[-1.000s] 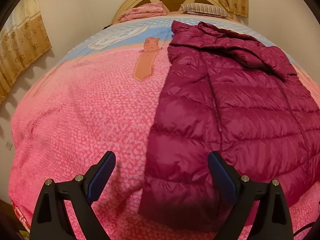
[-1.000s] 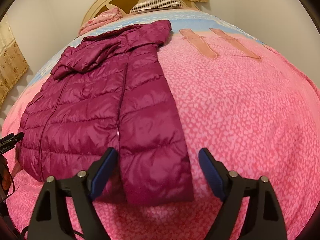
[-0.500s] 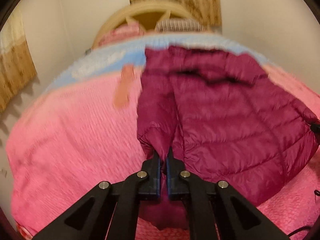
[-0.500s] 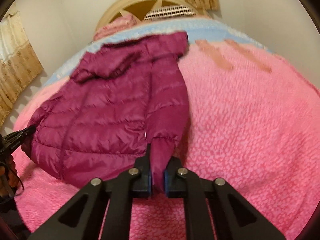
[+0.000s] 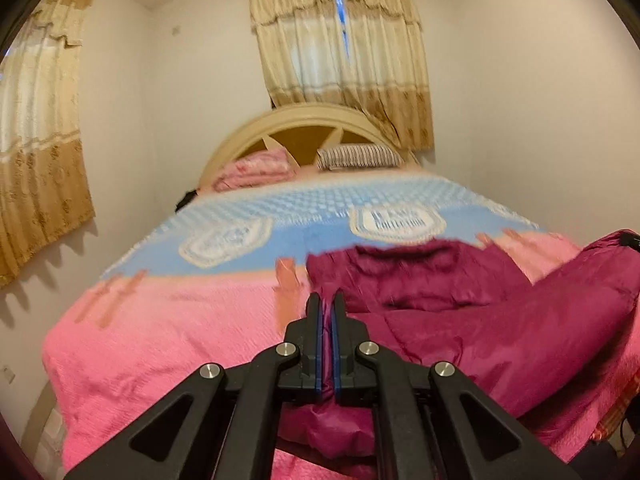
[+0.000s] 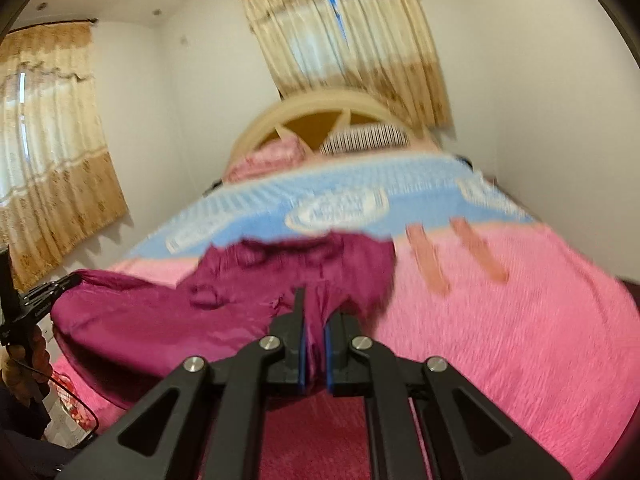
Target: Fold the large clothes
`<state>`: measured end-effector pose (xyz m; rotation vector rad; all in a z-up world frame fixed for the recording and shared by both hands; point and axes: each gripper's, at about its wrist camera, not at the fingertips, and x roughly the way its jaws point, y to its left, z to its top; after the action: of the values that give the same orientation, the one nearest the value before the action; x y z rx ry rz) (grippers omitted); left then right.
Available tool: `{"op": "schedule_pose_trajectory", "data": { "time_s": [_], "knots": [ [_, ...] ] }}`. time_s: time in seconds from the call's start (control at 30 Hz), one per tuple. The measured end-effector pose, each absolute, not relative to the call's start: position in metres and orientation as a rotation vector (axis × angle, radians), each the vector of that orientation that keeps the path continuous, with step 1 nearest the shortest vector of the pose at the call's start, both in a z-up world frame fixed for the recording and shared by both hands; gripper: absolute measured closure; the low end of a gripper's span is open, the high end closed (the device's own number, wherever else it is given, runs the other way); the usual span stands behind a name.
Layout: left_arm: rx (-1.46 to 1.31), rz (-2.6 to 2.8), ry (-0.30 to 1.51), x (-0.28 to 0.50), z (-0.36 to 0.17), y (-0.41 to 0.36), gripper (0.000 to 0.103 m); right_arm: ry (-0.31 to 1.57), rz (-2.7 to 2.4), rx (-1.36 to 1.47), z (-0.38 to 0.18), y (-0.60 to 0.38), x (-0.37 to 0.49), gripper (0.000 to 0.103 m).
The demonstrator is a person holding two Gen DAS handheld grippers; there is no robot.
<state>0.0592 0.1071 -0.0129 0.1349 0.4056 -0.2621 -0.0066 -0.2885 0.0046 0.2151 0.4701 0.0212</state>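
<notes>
A maroon puffer jacket (image 5: 500,312) lies on a bed with a pink and blue bedspread (image 5: 168,320). My left gripper (image 5: 326,304) is shut on the jacket's bottom hem at its left corner and holds it lifted. My right gripper (image 6: 314,312) is shut on the hem at the right corner of the jacket (image 6: 240,292), also lifted. The lower half hangs raised between the two grippers, while the hood end rests on the bed. The other gripper shows at the far left of the right wrist view (image 6: 24,304).
A cream headboard (image 5: 304,128) with a pink pillow (image 5: 256,168) and a striped pillow (image 5: 360,156) stands at the far end. Curtains (image 5: 344,64) hang behind and at the left. White walls close in on both sides of the bed.
Both grippers were open over the hem, then shut on its two corners. They have since lifted the hem up and toward the headboard, so the views now tilt up to the wall and curtains.
</notes>
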Motion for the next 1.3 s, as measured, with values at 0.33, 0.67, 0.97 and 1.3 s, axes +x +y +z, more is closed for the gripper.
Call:
{"op": "schedule_pose_trajectory", "data": {
  "time_s": [0.33,0.67,0.97,1.3],
  "knots": [
    [0.171,-0.223,0.468,0.193,-0.036,0.071,0.100,0.472,-0.041,0.288,-0.017,-0.311,0.083,0.095],
    [0.177,-0.172,0.567,0.311,-0.073,0.026,0.096,0.525,-0.117,0.303,-0.043,-0.336,0.173,0.095],
    [0.184,0.105,0.533,0.379,-0.108,0.010,0.008,0.572,-0.240,0.262,-0.077,-0.341,0.246,0.095],
    [0.085,0.230,0.667,0.433,-0.149,0.027,0.008,0.654,-0.336,0.241,-0.118,-0.345,0.302,0.081]
  ]
}}
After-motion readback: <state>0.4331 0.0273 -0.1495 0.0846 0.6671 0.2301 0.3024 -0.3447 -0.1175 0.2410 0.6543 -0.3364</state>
